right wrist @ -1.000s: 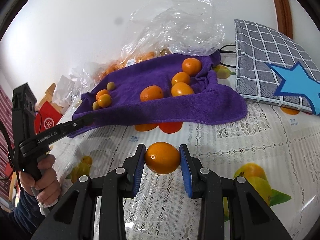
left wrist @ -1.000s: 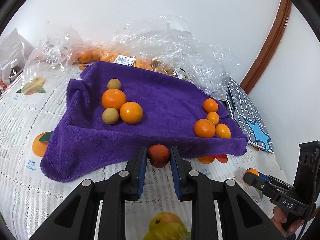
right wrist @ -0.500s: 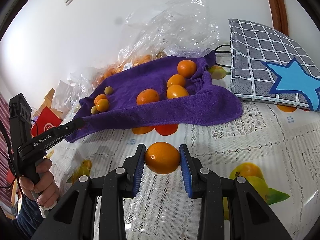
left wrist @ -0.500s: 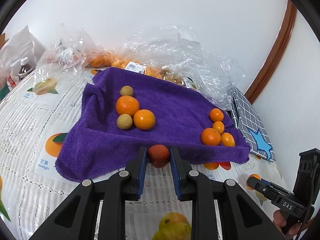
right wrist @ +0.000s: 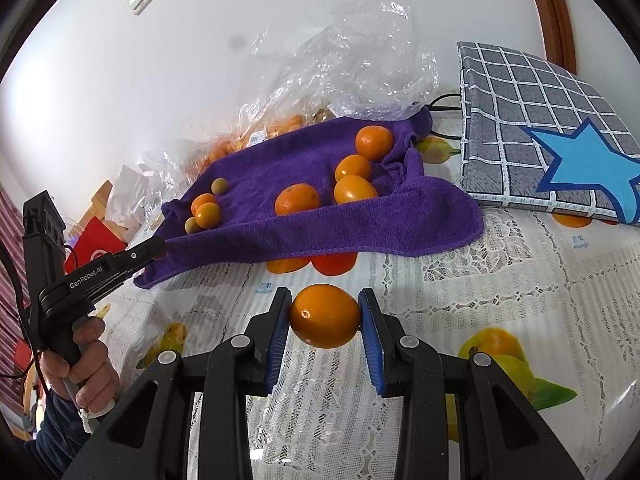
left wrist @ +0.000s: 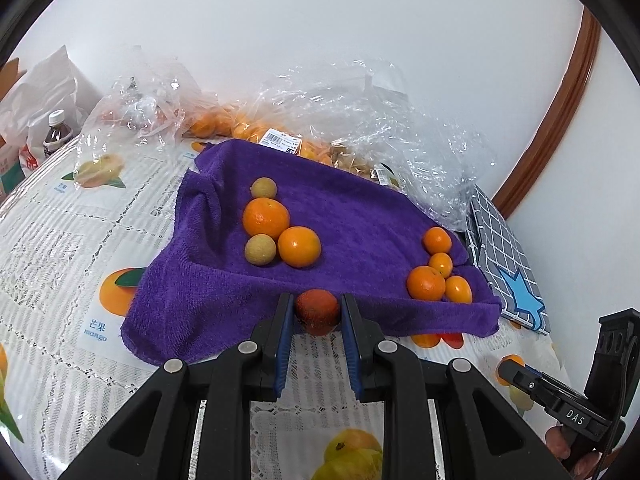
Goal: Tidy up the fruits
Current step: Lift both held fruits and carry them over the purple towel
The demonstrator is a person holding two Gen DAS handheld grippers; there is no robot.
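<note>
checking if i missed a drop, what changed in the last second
No drop. The left gripper has drifted a little, so the purple towel sits further right in its view. Its jaws stay shut on the small red fruit; the right gripper keeps its orange. Fruit on the towel is unmoved.

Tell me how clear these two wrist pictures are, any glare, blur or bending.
Left wrist view: sharp, evenly lit; the fisheye bows the brown trim and blacks out the corners; glare speckles the plastic bags. Right wrist view: just as sharp; a bright wash whitens the wall at left, a faint smudge sits on it, and the checked cushion bulges.
</note>
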